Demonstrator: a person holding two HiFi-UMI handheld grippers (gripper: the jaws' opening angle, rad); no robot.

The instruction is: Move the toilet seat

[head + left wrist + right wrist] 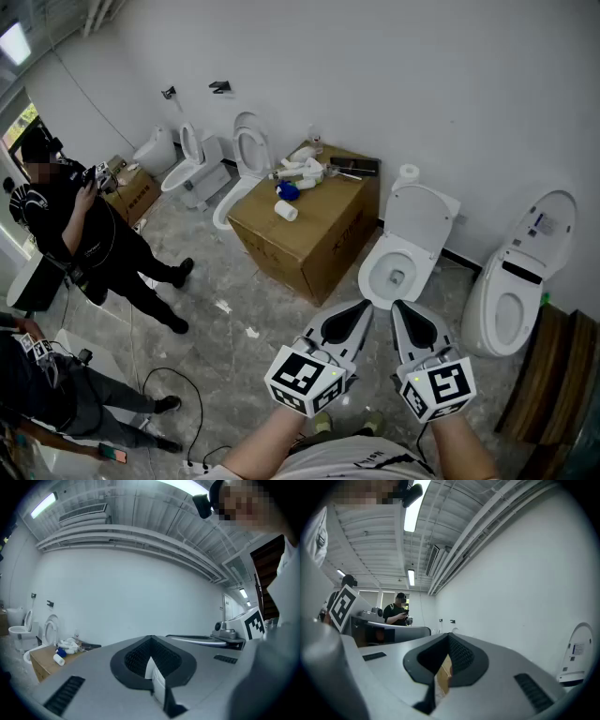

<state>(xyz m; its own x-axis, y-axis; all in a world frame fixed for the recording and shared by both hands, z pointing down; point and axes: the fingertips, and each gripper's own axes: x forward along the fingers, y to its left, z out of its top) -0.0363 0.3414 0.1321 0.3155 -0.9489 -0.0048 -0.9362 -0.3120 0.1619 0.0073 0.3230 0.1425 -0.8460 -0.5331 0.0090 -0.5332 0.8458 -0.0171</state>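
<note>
A white toilet [405,251] stands against the wall straight ahead. Its lid [424,212] is raised and its seat ring [379,277] lies down around the bowl. My left gripper [367,305] and right gripper [397,305] are held side by side just short of the bowl's front edge, tips pointing at it and touching nothing. Both are shut with nothing between the jaws. In the left gripper view the left gripper [150,637] points up at the white wall. The right gripper [450,635] also faces wall and ceiling in its own view.
A cardboard box [302,223] with rolls and bottles on top stands left of the toilet. A second toilet [518,286] stands at the right beside dark wooden boards [555,394]. More toilets [202,169] line the far wall. Two people [70,230] stand at the left, with a cable [183,389] on the floor.
</note>
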